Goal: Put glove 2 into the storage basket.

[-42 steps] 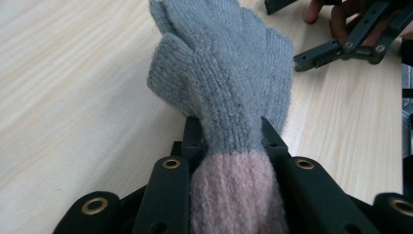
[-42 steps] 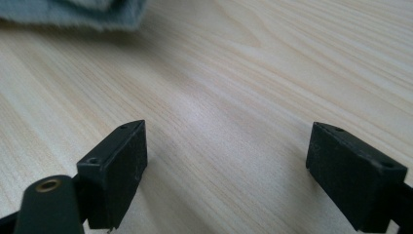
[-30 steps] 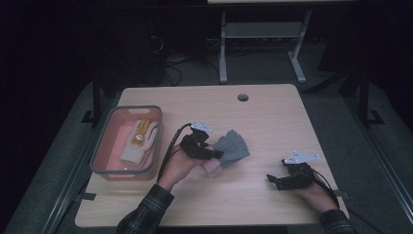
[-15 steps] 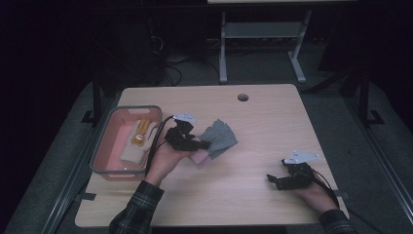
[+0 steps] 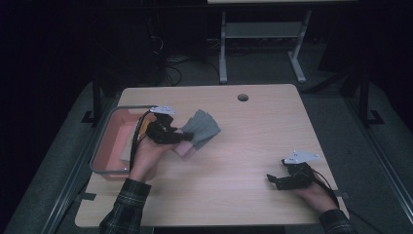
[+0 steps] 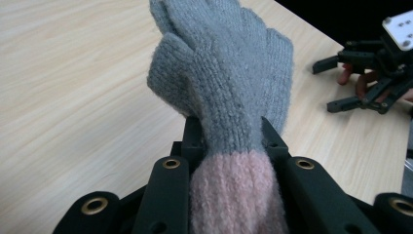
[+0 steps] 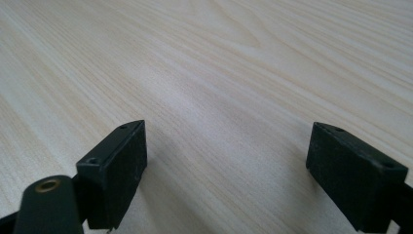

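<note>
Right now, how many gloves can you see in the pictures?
1. The grey glove with a pink cuff is clamped in the left gripper, lifted over the table beside the bin. Things lie in the bin, too dim to identify, so another glove could be there.

- The bin (image 5: pixel 104 168) sits at the left edge of the table (image 5: pixel 253 146), and everything below is placed from it.
- Just right of the bin, the left gripper (image 5: pixel 182 137) holds the glove (image 5: pixel 202 129) above the tabletop.
- Inside the bin, lying on its floor, is a flat item (image 5: pixel 127 148), partly hidden.
- Far right of the bin, near the table's front right corner, the right gripper (image 5: pixel 273 181) rests on the tabletop.
- Behind and to the right of the bin, the cable hole (image 5: pixel 242 97) lies near the table's back edge.
</note>
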`<action>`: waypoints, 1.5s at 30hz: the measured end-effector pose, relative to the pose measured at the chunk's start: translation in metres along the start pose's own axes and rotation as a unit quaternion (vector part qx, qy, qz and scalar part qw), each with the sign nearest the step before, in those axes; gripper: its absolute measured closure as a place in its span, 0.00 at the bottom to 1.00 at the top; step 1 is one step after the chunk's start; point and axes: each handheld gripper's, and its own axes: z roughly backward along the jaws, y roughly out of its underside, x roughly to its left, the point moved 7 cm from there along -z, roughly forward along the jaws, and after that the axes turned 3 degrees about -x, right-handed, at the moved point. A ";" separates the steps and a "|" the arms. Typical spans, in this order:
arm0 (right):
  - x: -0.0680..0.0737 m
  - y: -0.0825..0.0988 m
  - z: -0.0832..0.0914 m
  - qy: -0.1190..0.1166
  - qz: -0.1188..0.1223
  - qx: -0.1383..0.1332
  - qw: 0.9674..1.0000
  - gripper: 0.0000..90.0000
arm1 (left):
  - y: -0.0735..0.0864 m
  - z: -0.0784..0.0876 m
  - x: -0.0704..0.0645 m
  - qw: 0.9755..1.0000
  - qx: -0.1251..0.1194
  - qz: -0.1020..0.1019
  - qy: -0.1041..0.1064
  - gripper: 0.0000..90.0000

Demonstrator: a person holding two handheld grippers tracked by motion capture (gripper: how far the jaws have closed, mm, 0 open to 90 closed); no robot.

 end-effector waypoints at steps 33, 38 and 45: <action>0.000 0.000 0.000 0.000 0.000 -0.001 1.000 0.16 | 0.025 0.099 0.085 0.988 -0.051 0.082 -0.121 0.79; 0.000 0.000 0.000 0.000 0.000 0.000 1.000 0.16 | 0.033 0.110 0.097 0.984 -0.048 0.093 -0.146 0.79; 0.000 0.000 0.000 0.000 0.000 0.000 1.000 0.16 | 0.048 0.118 0.113 0.978 -0.030 0.108 -0.175 0.79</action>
